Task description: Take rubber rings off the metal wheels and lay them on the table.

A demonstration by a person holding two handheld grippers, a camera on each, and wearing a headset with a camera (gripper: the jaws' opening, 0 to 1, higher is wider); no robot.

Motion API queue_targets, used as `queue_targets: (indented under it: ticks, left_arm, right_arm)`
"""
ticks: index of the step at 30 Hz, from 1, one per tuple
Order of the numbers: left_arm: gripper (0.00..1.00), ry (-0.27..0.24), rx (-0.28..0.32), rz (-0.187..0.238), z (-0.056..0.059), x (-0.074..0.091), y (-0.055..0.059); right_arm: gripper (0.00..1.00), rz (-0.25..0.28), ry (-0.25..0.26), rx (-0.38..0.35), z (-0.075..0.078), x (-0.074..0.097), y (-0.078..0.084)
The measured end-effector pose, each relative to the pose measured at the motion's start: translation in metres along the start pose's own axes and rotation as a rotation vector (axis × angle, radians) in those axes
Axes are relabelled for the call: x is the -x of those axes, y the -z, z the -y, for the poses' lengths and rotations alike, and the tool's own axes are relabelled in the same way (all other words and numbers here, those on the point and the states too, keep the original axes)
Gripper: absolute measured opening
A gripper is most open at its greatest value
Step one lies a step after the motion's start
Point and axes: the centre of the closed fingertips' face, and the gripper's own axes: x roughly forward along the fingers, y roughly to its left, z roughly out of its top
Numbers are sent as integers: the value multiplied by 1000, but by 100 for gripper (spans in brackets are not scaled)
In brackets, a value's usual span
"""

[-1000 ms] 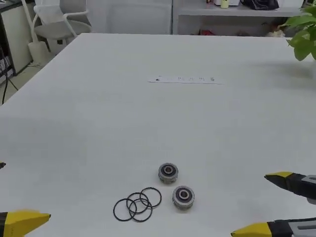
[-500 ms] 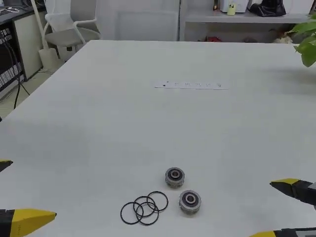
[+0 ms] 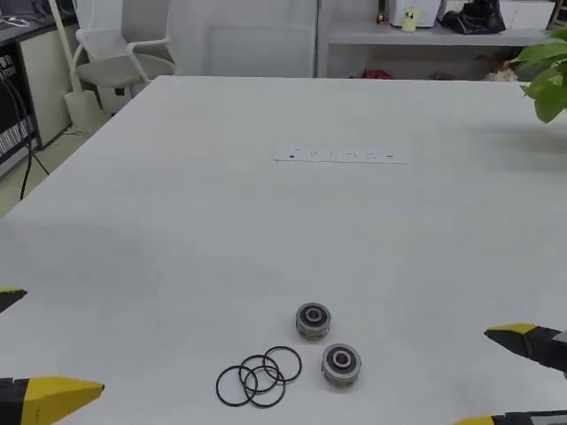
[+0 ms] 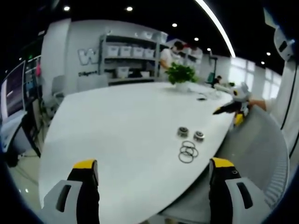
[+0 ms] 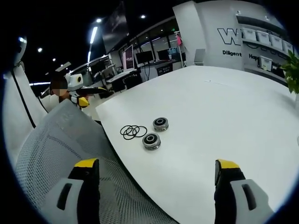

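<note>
Two small metal wheels (image 3: pixel 313 320) (image 3: pixel 340 364) lie flat near the front of the white table (image 3: pixel 266 221). Several loose black rubber rings (image 3: pixel 259 375) overlap in a cluster just left of them. My left gripper (image 3: pixel 49 345) is open at the bottom left, well clear of the rings. Open too is my right gripper (image 3: pixel 485 376), at the bottom right, a hand's width from the nearer wheel. The left gripper view has the wheels (image 4: pixel 182 132) and rings (image 4: pixel 187 152) ahead of its open left gripper (image 4: pixel 154 164). In the right gripper view, wheels (image 5: pixel 151 141) and rings (image 5: pixel 132 130) lie beyond the open right gripper (image 5: pixel 156 163).
A thin white strip with small marks (image 3: pixel 341 156) lies mid-table. Plant leaves (image 3: pixel 545 75) hang over the far right corner. An office chair (image 3: pixel 115 53) stands past the far left edge. A mesh chair back (image 5: pixel 70 140) sits by the table's near edge.
The head camera has tipped slightly, so the picture has shifted. Wheels and rings lie where they were. Both grippers stay open and low at the frame's edges.
</note>
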Motion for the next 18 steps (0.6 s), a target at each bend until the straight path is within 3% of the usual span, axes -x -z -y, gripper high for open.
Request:
queue_targets:
  ticks: [18]
  left_arm:
    - [100,-1,35,6,-9,6,10]
  right_arm:
    - [97,3,14,-16,-1,-2,0]
